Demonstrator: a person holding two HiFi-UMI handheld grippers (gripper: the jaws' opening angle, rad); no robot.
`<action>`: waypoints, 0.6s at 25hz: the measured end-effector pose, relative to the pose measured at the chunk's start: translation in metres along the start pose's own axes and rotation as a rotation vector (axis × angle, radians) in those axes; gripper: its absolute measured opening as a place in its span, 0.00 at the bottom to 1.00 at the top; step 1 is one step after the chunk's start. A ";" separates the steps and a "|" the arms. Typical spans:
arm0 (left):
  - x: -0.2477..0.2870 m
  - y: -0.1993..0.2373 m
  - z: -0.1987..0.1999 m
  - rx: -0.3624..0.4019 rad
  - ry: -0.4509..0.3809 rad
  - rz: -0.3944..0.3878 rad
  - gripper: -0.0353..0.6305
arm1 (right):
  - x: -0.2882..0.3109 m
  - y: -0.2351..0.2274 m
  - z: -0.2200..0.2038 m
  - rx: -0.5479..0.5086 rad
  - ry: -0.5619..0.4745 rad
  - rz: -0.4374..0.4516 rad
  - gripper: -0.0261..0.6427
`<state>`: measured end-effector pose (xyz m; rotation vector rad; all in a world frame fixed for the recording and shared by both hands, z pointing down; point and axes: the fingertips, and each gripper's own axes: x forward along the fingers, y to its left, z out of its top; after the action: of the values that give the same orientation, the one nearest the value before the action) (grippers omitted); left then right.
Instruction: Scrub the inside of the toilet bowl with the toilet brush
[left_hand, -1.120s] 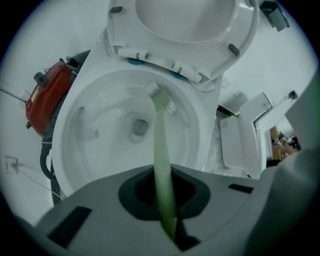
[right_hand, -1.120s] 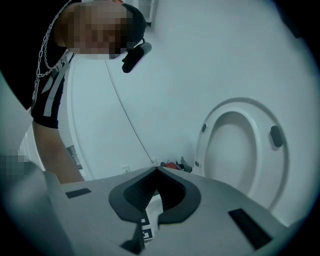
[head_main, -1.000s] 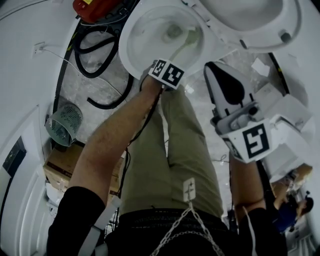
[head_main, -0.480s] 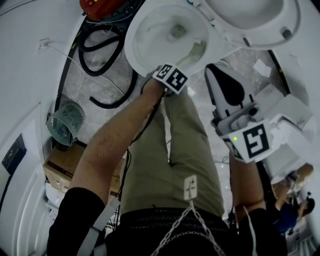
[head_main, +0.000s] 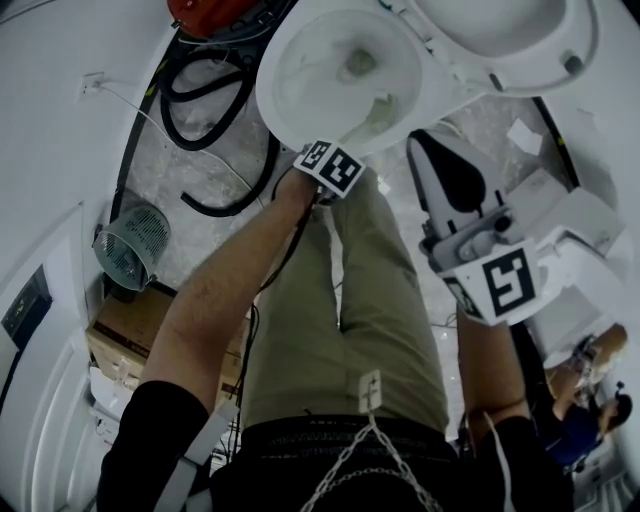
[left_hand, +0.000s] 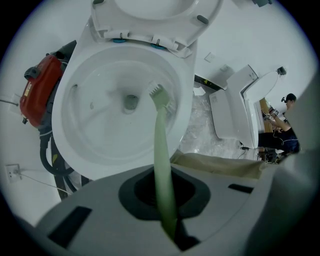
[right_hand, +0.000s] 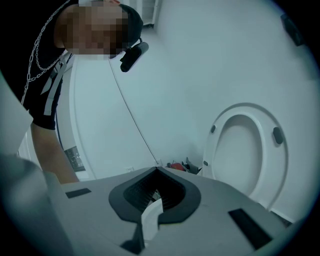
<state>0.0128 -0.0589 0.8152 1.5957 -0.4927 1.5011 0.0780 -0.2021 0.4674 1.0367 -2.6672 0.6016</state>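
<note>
Gripping the toilet brush (left_hand: 161, 130) by its pale green handle, the left tool (left_hand: 167, 200) has its jaws clamped on the stem, which rises from between them, crosses the near rim and reaches down into the toilet bowl (left_hand: 95, 150); the handle is slim, smooth and gently curved, the same washed-out green along its whole length; at its far end sits a short brush head (left_hand: 159, 94) of pale bristles, pressed against the bowl's inner wall to the right of the drain hole (left_hand: 131, 102); the bowl is white and glossy inside, and its seat and lid (left_hand: 150, 22) stand raised behind it; in the head view the left forearm stretches out over the person's khaki trouser leg (head_main: 370, 300) to the bowl's front edge; the right tool (right_hand: 152, 202) is held well apart from the bowl, off to its right, its jaws drawn together with nothing gripped between them; a red canister (left_hand: 42, 87) and loops of black hose (head_main: 200, 110) lie on the floor left of the bowl; a wire waste basket (head_main: 130, 245) stands nearer the wall.
</note>
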 end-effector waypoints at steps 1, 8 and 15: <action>0.000 0.001 -0.005 -0.004 0.003 -0.001 0.05 | 0.001 0.002 0.000 -0.001 0.000 0.001 0.04; -0.001 0.013 -0.036 -0.062 0.013 -0.019 0.05 | 0.005 0.019 -0.001 -0.002 -0.001 0.004 0.04; -0.003 0.031 -0.064 -0.066 0.040 -0.008 0.05 | 0.012 0.036 -0.001 -0.007 0.003 0.015 0.04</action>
<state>-0.0501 -0.0258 0.8158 1.5121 -0.5078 1.4934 0.0441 -0.1848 0.4614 1.0141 -2.6750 0.5960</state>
